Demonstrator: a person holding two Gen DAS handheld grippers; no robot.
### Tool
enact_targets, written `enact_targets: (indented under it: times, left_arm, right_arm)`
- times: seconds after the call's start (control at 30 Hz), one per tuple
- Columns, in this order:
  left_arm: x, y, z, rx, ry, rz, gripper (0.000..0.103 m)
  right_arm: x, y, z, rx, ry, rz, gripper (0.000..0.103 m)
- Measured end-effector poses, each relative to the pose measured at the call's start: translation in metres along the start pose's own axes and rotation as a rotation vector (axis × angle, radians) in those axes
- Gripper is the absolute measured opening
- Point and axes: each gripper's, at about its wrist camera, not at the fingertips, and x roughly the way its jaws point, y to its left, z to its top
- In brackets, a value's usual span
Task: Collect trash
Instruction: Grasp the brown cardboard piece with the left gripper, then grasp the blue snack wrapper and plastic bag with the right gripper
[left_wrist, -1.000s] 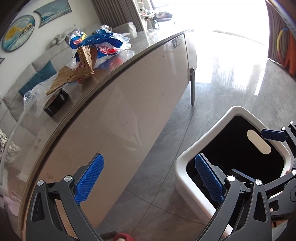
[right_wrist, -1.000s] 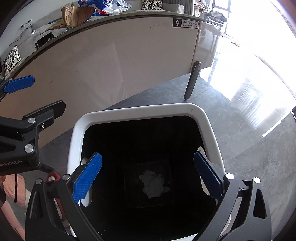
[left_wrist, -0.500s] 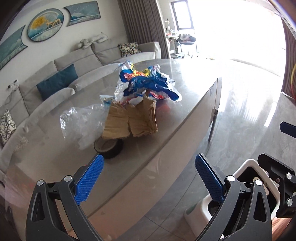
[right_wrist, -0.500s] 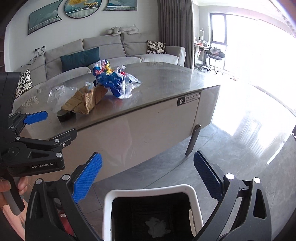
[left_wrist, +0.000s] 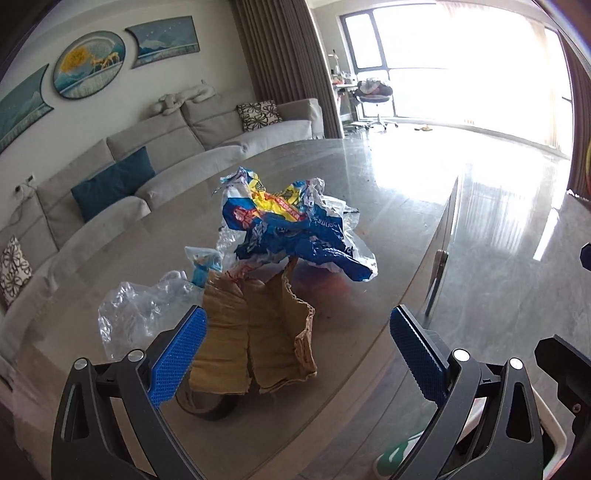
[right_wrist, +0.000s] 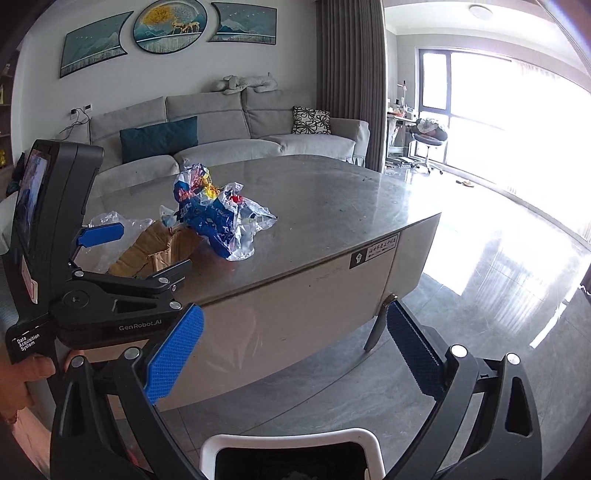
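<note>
Facing left tool (left_wrist: 297, 354): torn cardboard (left_wrist: 255, 332).

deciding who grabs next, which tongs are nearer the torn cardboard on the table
Left. The left tongs hang open over the table right at the torn cardboard. The right tongs are open too, but off the table edge, above the white bin.

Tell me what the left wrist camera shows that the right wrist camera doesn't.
Only the left view shows the dark tape roll under the cardboard. Only the right view shows the table's side panel, its leg and the bin's black inside. Both show the blue snack bag, the clear plastic, the sofa, and open, empty grippers.
</note>
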Motion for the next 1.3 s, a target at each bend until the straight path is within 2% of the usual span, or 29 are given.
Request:
enact_targets:
  times: [0.13, 0.23, 0.37, 0.6, 0.7, 0.73, 0.77, 0.83, 0.93, 1.1, 1.3]
  left_arm:
    - [0.017, -0.003, 0.005, 0.003, 0.023, 0.034, 0.099]
    - [0.035, 0.002, 0.011, -0.029, 0.074, 0.058, 0.099]
    - [0.054, 0.009, 0.012, -0.083, 0.125, 0.04, 0.099]
    - [0.065, 0.006, 0.005, -0.077, 0.159, 0.051, 0.096]
    - [0.067, 0.003, 0.002, -0.075, 0.167, 0.04, 0.071]
    - [0.066, 0.004, 0.002, -0.083, 0.171, 0.021, 0.055]
    - [0.066, 0.004, 0.002, -0.091, 0.177, 0.005, 0.047]
    - [0.066, 0.004, 0.002, -0.092, 0.187, -0.015, 0.018]
    - [0.058, 0.004, 0.003, -0.089, 0.16, -0.048, 0.009]
    - [0.032, 0.002, 0.009, -0.04, 0.069, 0.018, 0.009]
    - [0.025, 0.01, 0.017, -0.046, 0.05, 0.035, 0.009]
  right_arm:
    - [0.009, -0.001, 0.006, -0.006, -0.012, 0.004, 0.099]
    - [0.016, -0.002, 0.007, -0.008, -0.013, 0.005, 0.099]
    - [0.022, -0.002, 0.005, -0.016, -0.003, 0.005, 0.099]
    - [0.024, -0.002, -0.003, -0.033, 0.014, 0.004, 0.099]
    - [0.023, -0.001, -0.005, -0.035, 0.017, 0.003, 0.099]
    - [0.024, -0.002, -0.005, -0.036, 0.019, 0.003, 0.099]
    - [0.025, -0.002, -0.005, -0.038, 0.021, 0.004, 0.099]
    - [0.025, -0.001, -0.006, -0.04, 0.022, 0.005, 0.099]
    - [0.025, 0.0, -0.006, -0.04, 0.021, 0.007, 0.099]
    - [0.024, 0.005, -0.002, -0.037, 0.007, 0.023, 0.099]
    - [0.029, 0.014, 0.006, -0.049, -0.008, 0.042, 0.099]
